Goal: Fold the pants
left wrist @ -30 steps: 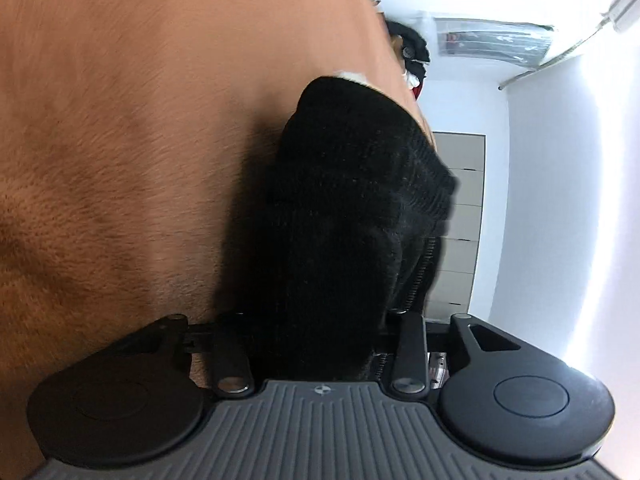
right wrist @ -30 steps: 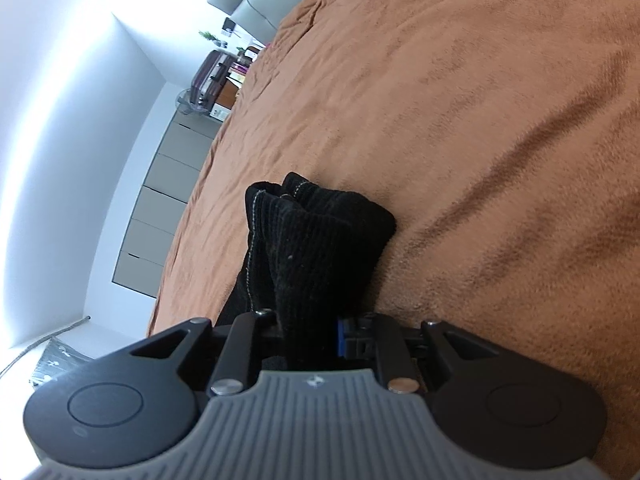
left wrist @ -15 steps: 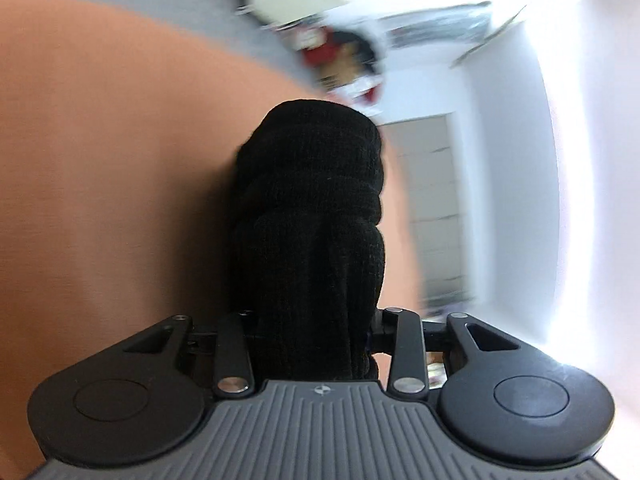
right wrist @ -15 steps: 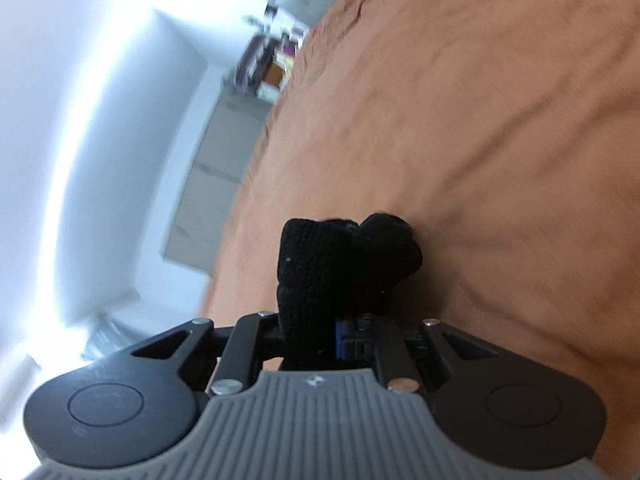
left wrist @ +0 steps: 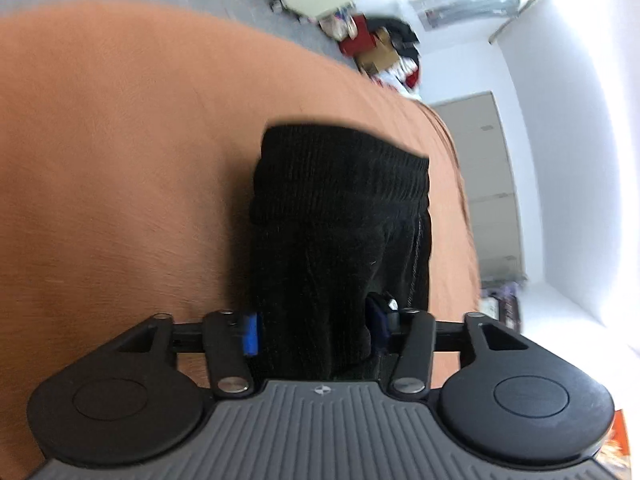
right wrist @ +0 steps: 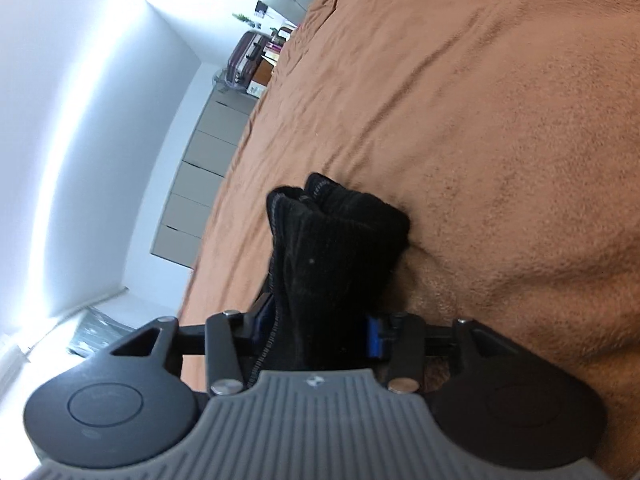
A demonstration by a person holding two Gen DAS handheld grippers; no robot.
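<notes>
Both jaws have just been opening: the left gripper and right gripper now stand spread around the black pants at lower centre, likely releasing a finished fold onto the brown blanket.

The right gripper has just been opening its jaws, and the bunched black corduroy pants sit between the blue pads, which now stand loose of the cloth. The pants lie on a wrinkled rust-brown fleece blanket. Far left, a grey drawer unit lines the white wall.
</notes>
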